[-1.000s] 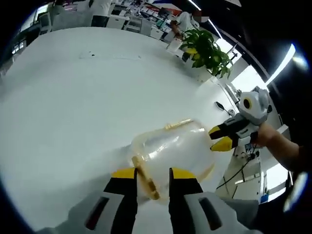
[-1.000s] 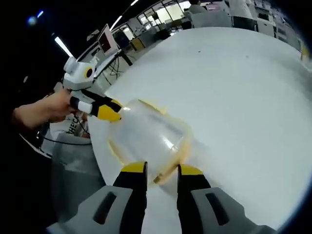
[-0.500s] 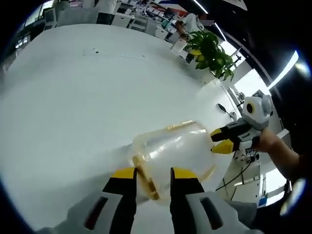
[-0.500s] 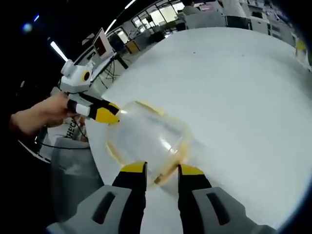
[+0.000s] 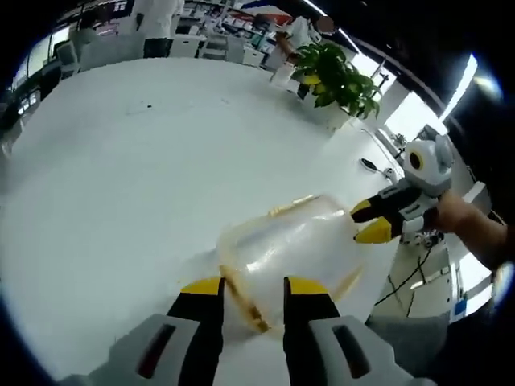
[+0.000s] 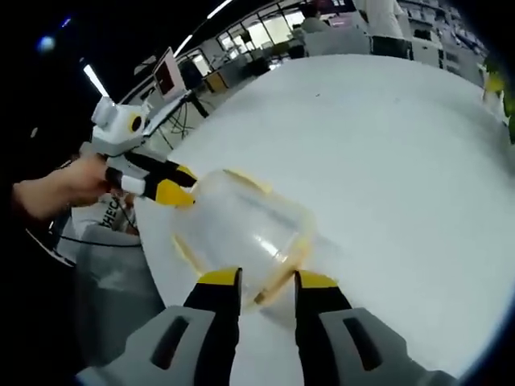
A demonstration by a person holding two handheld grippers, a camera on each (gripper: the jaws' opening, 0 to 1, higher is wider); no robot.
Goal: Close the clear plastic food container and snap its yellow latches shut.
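Note:
The clear plastic container [image 5: 294, 245] lies on the white table [image 5: 121, 185], held between the two grippers end to end. My left gripper [image 5: 253, 288] is open at its near end, and a yellow latch [image 5: 241, 293] runs between the jaws, apart from them. The right gripper [image 5: 372, 222] enters from the right, its yellow tips at the container's far end. In the right gripper view the container [image 6: 241, 225] sits just ahead of my right gripper [image 6: 267, 280], which is open around another yellow latch [image 6: 280, 275]. The left gripper [image 6: 170, 184] touches the far end there.
The table's edge [image 6: 153, 265] runs close beside the container. A potted plant [image 5: 338, 80] stands at the far side of the table. A hand [image 6: 48, 189] holds the left gripper. Wide bare tabletop [image 6: 402, 161] lies beyond the container.
Both views have shifted slightly with the hands. The container and both grippers keep the same places relative to each other, jaws unchanged.

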